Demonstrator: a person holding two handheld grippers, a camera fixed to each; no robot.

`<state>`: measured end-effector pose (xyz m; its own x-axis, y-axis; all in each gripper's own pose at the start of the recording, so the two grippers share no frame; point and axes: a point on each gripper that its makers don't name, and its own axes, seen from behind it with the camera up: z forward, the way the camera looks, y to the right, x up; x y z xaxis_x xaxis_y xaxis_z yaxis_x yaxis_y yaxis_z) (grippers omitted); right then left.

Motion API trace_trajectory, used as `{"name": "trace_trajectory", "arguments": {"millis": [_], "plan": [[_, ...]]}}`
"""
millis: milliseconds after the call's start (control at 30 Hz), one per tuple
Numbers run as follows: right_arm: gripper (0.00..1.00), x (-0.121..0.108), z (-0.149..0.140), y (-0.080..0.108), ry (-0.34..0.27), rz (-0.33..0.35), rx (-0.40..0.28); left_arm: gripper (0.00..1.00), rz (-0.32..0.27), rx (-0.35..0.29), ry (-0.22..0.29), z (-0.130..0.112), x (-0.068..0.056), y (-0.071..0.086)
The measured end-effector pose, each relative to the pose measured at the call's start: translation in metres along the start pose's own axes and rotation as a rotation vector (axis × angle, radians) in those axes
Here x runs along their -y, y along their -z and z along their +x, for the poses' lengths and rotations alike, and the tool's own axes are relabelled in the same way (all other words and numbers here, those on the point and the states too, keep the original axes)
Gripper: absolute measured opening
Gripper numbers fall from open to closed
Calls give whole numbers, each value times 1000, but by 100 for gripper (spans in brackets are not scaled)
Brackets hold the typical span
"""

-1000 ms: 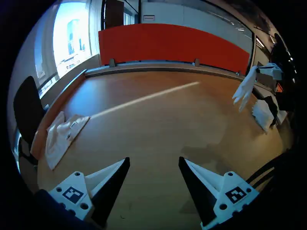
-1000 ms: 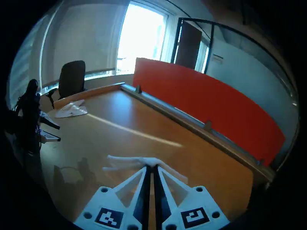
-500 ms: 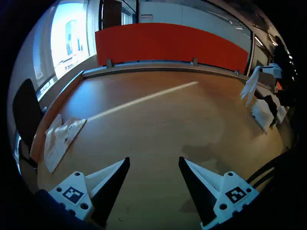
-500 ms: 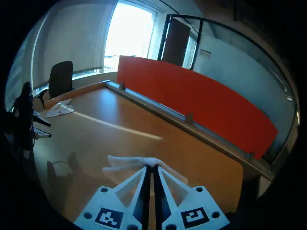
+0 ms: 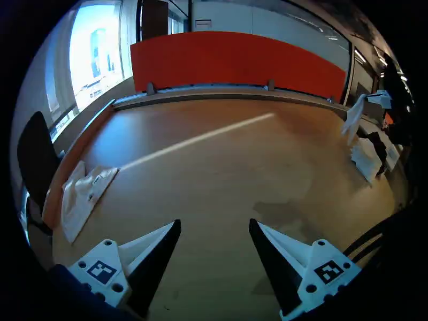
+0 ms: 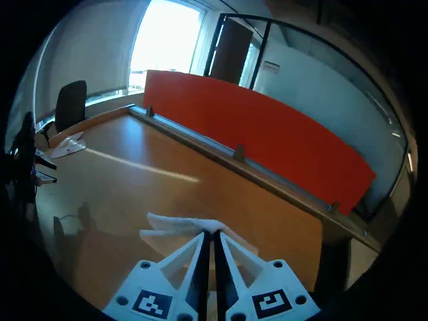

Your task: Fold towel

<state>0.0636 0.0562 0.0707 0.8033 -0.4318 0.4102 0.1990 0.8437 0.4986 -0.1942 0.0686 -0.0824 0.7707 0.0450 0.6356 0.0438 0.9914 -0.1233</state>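
Hanging from the right tongs (image 6: 211,234), the white towel (image 6: 176,224) is pinched at one edge, with both fingers pressed together on the cloth. In the right gripper view its long axis lies crosswise above the table (image 6: 134,182), and the free end points toward 9 o'clock. In the left gripper view the same towel (image 5: 353,115) shows at 2 o'clock, drooping with its long axis near vertical and its free end pointing down. A second white cloth (image 5: 366,158) lies near it at 3 o'clock. The left tongs (image 5: 214,230) stand wide at 6 o'clock, holding nothing. A folded white cloth (image 5: 80,192) lies at 8 o'clock by the table edge, beside a black chair (image 5: 35,155). An orange partition (image 5: 235,59) lines the far edge at 12 o'clock.
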Motion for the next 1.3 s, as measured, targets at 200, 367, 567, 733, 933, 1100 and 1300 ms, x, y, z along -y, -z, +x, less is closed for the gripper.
{"name": "trace_trajectory", "arguments": {"millis": [200, 367, 567, 733, 933, 1100, 1300], "plan": [[5, -29, -10, 6, -2, -40, 22, 94, 3, 3, -8, 0, 0, 0], [5, -51, -19, 11, -13, -70, 40, 94, 0, 7, -14, 1, -4, -2], [5, -68, -32, 17, -34, -92, 61, 94, -5, 4, -20, 5, -9, -3], [5, -72, -40, 21, -42, -102, 70, 94, -7, 7, -23, 6, -12, -5], [5, -75, -48, 28, -52, -111, 77, 94, -10, 6, -29, 8, -14, -5], [5, -78, -59, 37, -67, -125, 86, 94, -12, 4, -35, 9, -16, -4], [5, -84, -88, 55, -93, -155, 119, 94, -15, 4, -38, 8, -17, -2]]}}
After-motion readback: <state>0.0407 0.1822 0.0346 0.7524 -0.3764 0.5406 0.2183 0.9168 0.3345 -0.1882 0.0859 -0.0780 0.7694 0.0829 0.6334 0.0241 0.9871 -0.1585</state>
